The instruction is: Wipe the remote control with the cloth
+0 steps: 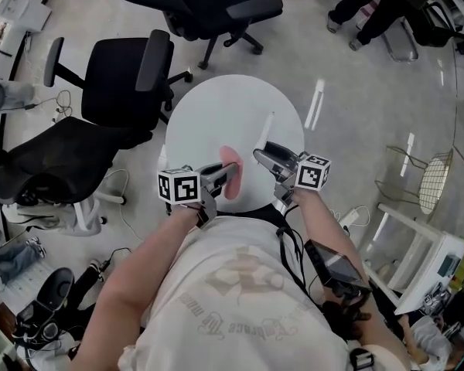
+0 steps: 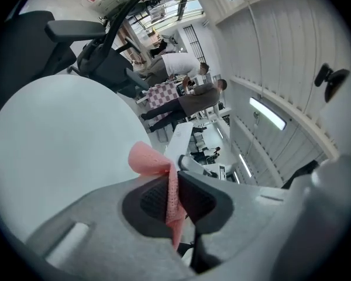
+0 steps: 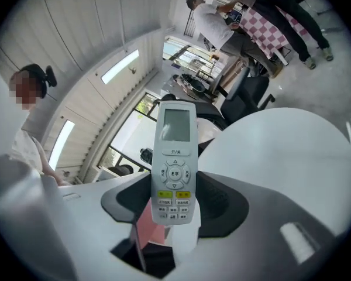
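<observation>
2 black office chairs (image 1: 100, 107) stand on the floor at the far left. Next to them is the round white surface (image 1: 232, 107), bare on top. Over its near edge, the left gripper (image 1: 216, 175), with its black-and-white marker cube, is pinched on a pink mesh cloth (image 1: 230, 172). In the left gripper view, both dark pads are pressed flat against the cloth (image 2: 164, 174). Its free corner folds upward above the jaws, and a strip hangs below them.

Just to the right, the right gripper (image 1: 272, 161) is clamped on the lower end of a white remote control (image 3: 174, 168). The remote is held clear of the surface, with its button face toward the right gripper's camera. It has a grey screen at the top, and a key beneath it reads "开/关". Below that is a round pad with "E" at its centre, then 2 yellow keys. The smaller print is too fine to read. Pink cloth shows just below the remote.

A white wire chair (image 1: 437, 180) stands at the far right.
</observation>
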